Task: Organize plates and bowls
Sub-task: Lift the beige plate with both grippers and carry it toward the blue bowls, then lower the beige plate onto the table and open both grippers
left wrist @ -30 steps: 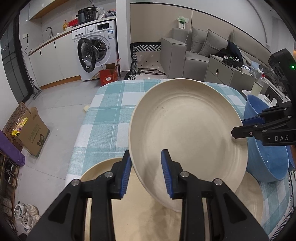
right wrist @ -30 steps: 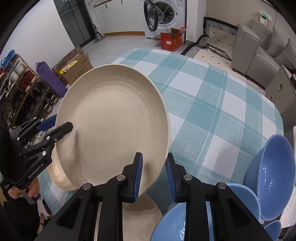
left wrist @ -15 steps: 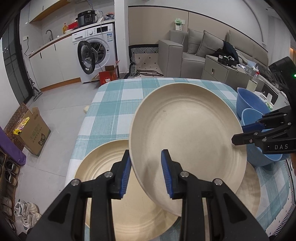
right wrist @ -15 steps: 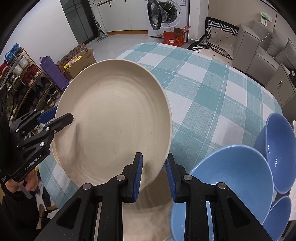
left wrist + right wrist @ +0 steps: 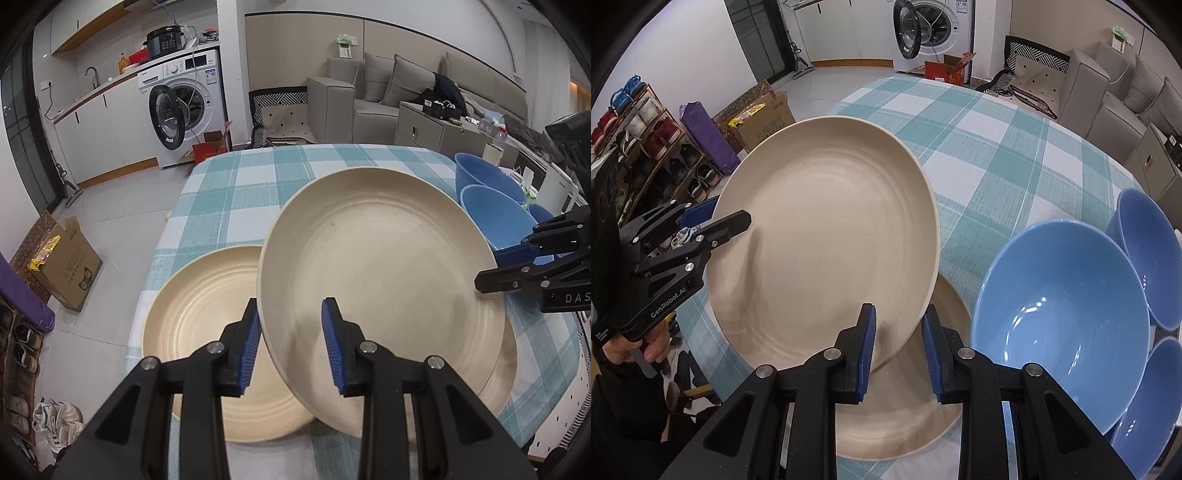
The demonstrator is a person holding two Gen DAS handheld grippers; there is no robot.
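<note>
Both grippers, left gripper (image 5: 291,343) and right gripper (image 5: 897,350), clench one beige plate (image 5: 380,288). It has travelled over a second plate (image 5: 207,332), so stacking looks close.

Both grippers' fingers (image 5: 868,343) pinch the tilted beige plate (image 5: 827,236) (blue bowls (image 5: 1060,317) beside).

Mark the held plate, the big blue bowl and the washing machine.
held plate (image 5: 380,280), left wrist view, centre of its well
big blue bowl (image 5: 1060,314), right wrist view, inner wall
washing machine (image 5: 192,85), left wrist view, front panel
</note>
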